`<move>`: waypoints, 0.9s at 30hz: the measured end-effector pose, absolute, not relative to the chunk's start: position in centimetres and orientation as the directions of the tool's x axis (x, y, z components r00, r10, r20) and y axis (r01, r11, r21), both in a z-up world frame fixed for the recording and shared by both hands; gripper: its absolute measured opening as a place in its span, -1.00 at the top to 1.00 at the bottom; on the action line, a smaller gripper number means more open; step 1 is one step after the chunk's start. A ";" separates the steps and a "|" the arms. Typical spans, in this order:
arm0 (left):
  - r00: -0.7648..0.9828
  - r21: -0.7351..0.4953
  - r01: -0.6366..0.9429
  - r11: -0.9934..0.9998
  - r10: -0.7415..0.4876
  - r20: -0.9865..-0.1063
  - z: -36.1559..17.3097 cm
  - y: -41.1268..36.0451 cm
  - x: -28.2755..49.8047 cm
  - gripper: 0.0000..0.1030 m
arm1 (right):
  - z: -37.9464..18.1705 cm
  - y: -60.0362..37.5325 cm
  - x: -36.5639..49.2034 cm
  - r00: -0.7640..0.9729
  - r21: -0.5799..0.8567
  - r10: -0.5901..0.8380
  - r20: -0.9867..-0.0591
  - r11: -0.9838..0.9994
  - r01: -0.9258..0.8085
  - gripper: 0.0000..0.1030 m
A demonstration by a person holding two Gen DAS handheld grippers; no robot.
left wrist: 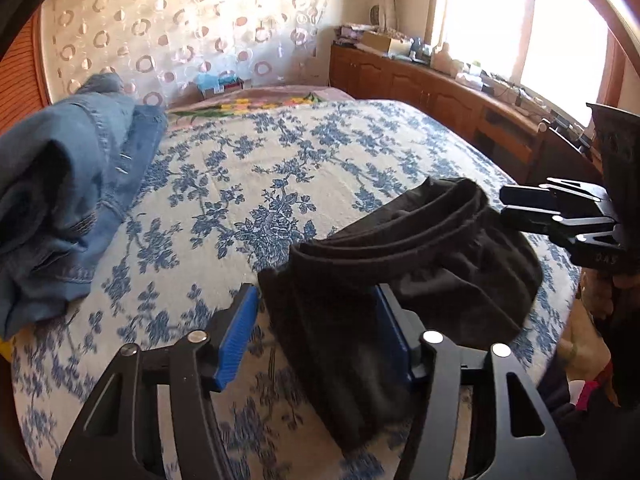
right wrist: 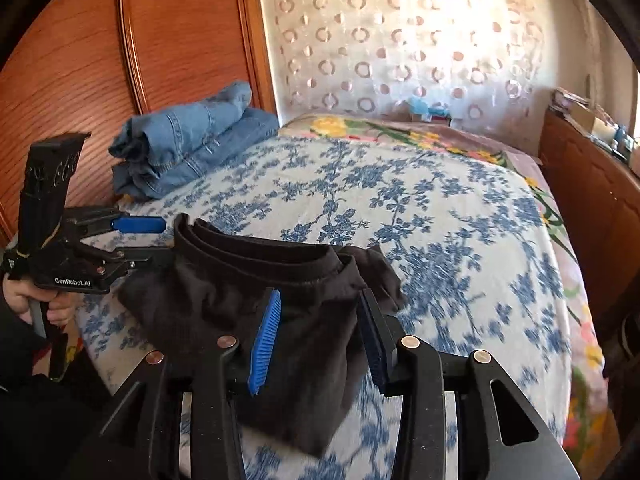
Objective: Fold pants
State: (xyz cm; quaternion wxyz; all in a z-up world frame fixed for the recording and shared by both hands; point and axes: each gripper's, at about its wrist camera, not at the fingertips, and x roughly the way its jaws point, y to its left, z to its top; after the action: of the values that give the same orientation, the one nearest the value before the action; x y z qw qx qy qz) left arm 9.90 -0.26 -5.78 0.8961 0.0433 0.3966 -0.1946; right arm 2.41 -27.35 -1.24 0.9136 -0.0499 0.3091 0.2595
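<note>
Black pants [left wrist: 400, 268] lie folded in a bundle on the blue-flowered bedspread [left wrist: 248, 168], waistband up. My left gripper [left wrist: 320, 332] is open, its blue pads either side of the pants' left end, the cloth between the jaws. My right gripper [right wrist: 320, 340] is open too, astride the pants' [right wrist: 248, 292] right end. Each gripper shows in the other's view: the right one [left wrist: 508, 206] at the waistband's far end, the left one [right wrist: 156, 240] with one blue pad above the cloth.
Folded blue jeans [right wrist: 192, 140] are stacked at the bed's far left, by the wooden headboard [right wrist: 80, 60]. A wooden cabinet [left wrist: 440, 92] with clutter runs along the bed's right side under a bright window. A curtain with a ring pattern hangs behind the bed.
</note>
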 end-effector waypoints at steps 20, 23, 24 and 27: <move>0.645 -0.114 0.343 0.932 -0.322 -0.693 -5.2 0.3 13.2 0.83 | -1.1 -24.6 7.9 0.711 0.069 0.389 -0.586 0.898 -0.435 0.75; 0.636 -0.122 0.342 0.932 -0.326 -0.699 -5.2 0.4 13.2 0.73 | -0.8 -25.0 7.4 0.714 0.074 0.385 -0.585 0.902 -0.426 0.52; 0.632 -0.127 0.338 0.932 -0.325 -0.703 -5.3 0.5 13.1 0.68 | -0.7 -25.2 6.9 0.718 0.074 0.387 -0.578 0.902 -0.426 0.41; 0.627 -0.118 0.318 0.941 -0.302 -0.718 -5.5 0.6 12.9 0.22 | -0.6 -26.1 5.7 0.710 0.103 0.437 -0.552 0.881 -0.462 0.04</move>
State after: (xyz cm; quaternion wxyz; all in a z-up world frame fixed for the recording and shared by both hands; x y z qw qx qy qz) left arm 12.92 0.60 -5.45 0.9018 0.0099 0.3964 -0.1718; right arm 5.71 -26.14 -0.61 0.9244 -0.0216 0.2931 0.2432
